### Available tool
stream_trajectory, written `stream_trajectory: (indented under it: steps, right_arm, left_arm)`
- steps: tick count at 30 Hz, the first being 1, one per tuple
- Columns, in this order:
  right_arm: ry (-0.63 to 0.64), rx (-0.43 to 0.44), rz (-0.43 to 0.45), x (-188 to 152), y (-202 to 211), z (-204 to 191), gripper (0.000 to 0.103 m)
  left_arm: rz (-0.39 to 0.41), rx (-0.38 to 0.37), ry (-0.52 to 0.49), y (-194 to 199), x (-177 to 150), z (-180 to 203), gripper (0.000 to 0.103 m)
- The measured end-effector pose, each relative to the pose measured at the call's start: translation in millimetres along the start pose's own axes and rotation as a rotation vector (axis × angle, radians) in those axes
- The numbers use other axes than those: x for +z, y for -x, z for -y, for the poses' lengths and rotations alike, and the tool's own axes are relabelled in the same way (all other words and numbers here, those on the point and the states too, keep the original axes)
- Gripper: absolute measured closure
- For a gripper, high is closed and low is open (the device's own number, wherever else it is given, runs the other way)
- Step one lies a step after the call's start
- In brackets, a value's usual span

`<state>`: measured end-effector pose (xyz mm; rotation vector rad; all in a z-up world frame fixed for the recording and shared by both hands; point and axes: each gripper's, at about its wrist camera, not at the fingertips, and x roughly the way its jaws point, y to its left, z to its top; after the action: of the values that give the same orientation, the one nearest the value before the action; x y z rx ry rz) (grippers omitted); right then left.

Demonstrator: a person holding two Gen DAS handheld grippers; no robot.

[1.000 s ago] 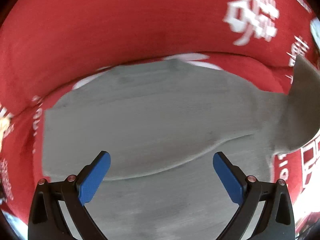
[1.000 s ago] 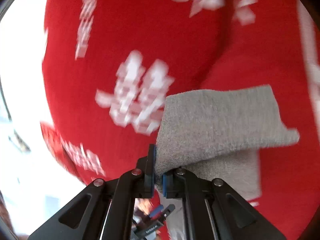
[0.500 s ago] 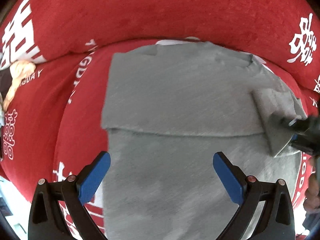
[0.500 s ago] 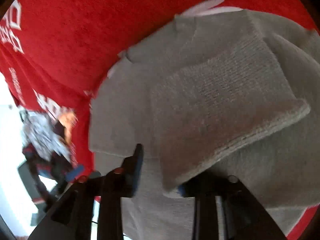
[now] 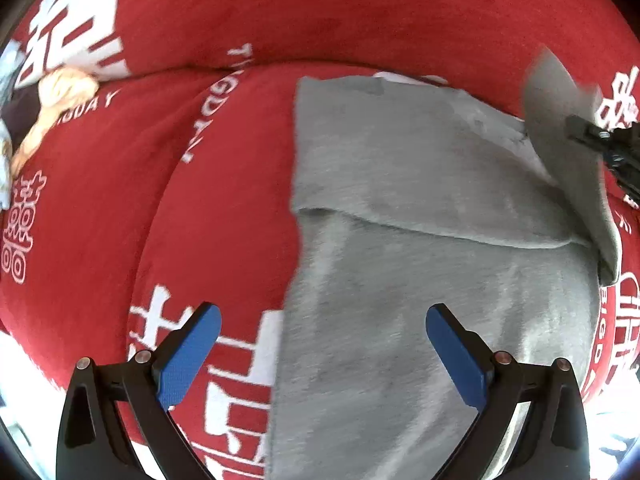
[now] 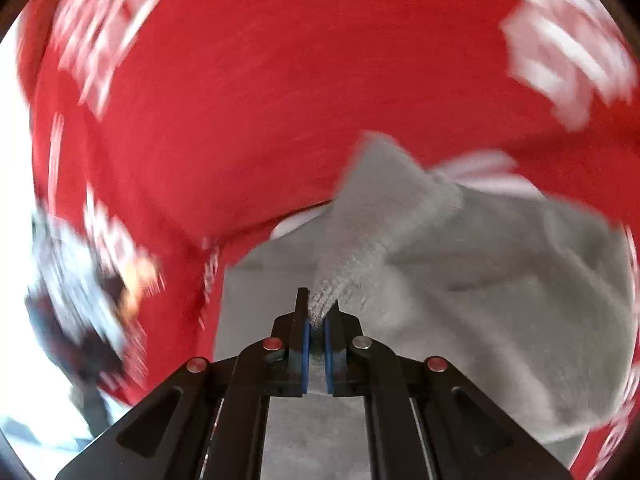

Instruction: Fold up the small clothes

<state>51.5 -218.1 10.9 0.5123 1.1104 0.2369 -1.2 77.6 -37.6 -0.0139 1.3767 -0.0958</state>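
In the left wrist view, the left gripper (image 5: 322, 350) hangs with its blue-padded jaws spread wide and nothing between them, pointing down over the near part of a grey knit garment (image 5: 432, 320). The garment lies spread on a red cover (image 5: 340, 12) printed with white characters and letters; one layer is folded over, its edge running across the middle of the cloth. At the far right, the right gripper (image 5: 576, 128) shows as a dark tip clamped on a raised grey sleeve (image 5: 560, 120), lifted above the rest of the garment. A pale, blurred object (image 5: 60, 88) sits on the cover at the far left; what it is cannot be told.

In the right wrist view, heavily blurred, the right gripper (image 6: 316, 328) has its jaws nearly together, pinching the ribbed sleeve (image 6: 384, 216), which rises from the pads (image 6: 305, 356) toward the red cover (image 6: 280, 80). The garment's body (image 6: 500, 300) lies below and to the right
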Motion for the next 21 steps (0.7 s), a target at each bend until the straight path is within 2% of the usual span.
stream_trajectory:
  steps: [2, 3, 4, 5, 6, 8, 9, 13, 15, 18, 21]
  right_arm:
    - [0.159, -0.047, -0.075, -7, -33, -34, 0.093]
    - [0.198, -0.063, -0.119, -13, -46, -42, 0.093]
    - [0.232, -0.089, -0.174, -18, -62, -49, 0.088]
    - [0.265, -0.131, -0.264, -28, -83, -53, 0.08]
    - [0.273, -0.143, -0.301, -35, -90, -52, 0.076]
    - [0.259, -0.131, -0.317, -44, -91, -57, 0.054]
    - [0.235, -0.113, -0.307, -48, -82, -53, 0.051]
    - [0.065, -0.057, -0.281, -59, -42, -14, 0.05]
    - [-0.083, -0.041, -0.264, -66, -18, 24, 0.05]
    - [-0.313, 0.016, -0.209, -79, 11, 78, 0.05]
    - [-0.547, 0.082, -0.134, -97, 33, 128, 0.05]
  left_arm:
    - [-0.002, -0.003, 0.016, 0, 1, -7, 0.0]
    - [-0.004, -0.01, 0.023, 0, 1, -11, 0.0]
    - [-0.006, -0.02, 0.028, 0, 2, -13, 0.0]
    - [-0.008, -0.037, 0.032, 1, 3, -14, 0.0]
    - [-0.009, -0.056, 0.035, 2, 3, -14, 0.0]
    - [-0.016, -0.129, 0.042, 0, 11, -12, 0.0]
    - [-0.023, -0.173, 0.046, -2, 16, -9, 0.0]
    - [-0.055, -0.35, 0.07, -16, 42, 15, 0.0]
    - [-0.065, -0.406, 0.092, -27, 55, 26, 0.0]
    - [-0.109, -0.484, 0.163, -48, 68, 39, 0.0]
    - [-0.134, -0.497, 0.201, -66, 75, 47, 0.0]
